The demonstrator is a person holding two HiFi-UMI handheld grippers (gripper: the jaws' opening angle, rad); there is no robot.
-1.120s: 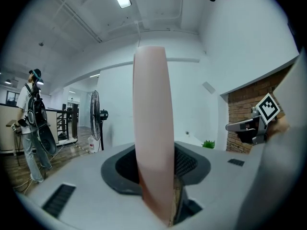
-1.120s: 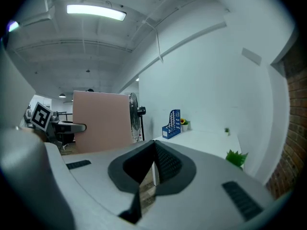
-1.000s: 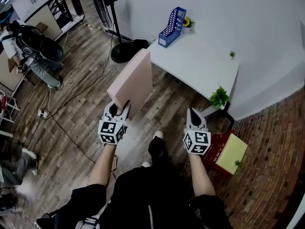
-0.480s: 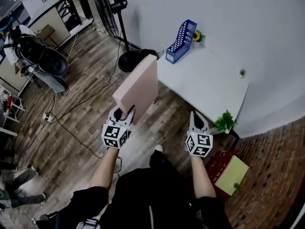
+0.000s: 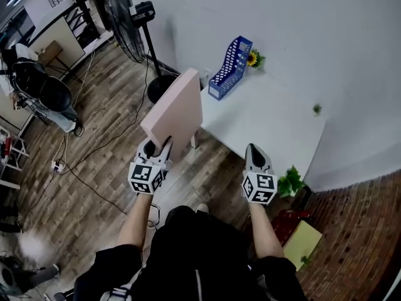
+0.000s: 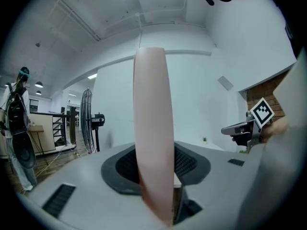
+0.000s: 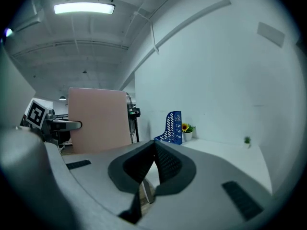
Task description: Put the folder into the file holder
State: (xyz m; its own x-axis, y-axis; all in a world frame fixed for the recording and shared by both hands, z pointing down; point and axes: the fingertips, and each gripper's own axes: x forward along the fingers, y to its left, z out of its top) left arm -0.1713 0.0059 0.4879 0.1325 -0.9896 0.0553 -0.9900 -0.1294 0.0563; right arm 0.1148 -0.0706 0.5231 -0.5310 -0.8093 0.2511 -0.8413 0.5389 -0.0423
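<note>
My left gripper (image 5: 160, 144) is shut on the lower edge of a thick pink folder (image 5: 177, 113) and holds it upright in the air, short of the white table (image 5: 269, 127). Edge-on, the folder (image 6: 153, 128) fills the middle of the left gripper view. In the right gripper view the folder (image 7: 98, 123) shows as a flat pink panel at the left. The blue file holder (image 5: 227, 67) stands empty at the table's far left corner, and the right gripper view shows the file holder (image 7: 171, 127) too. My right gripper (image 5: 255, 152) is shut and empty near the table's front edge.
A small sunflower pot (image 5: 252, 59) stands beside the file holder. A tiny green plant (image 5: 317, 109) is at the table's right, a leafy plant (image 5: 291, 182) and a red box (image 5: 297, 231) on the floor. A standing fan (image 5: 128, 17) and cables lie to the left.
The view has shifted: the table and file holder sit slightly nearer and lower left. Both grippers keep their pose, the folder still upright in the left one.
</note>
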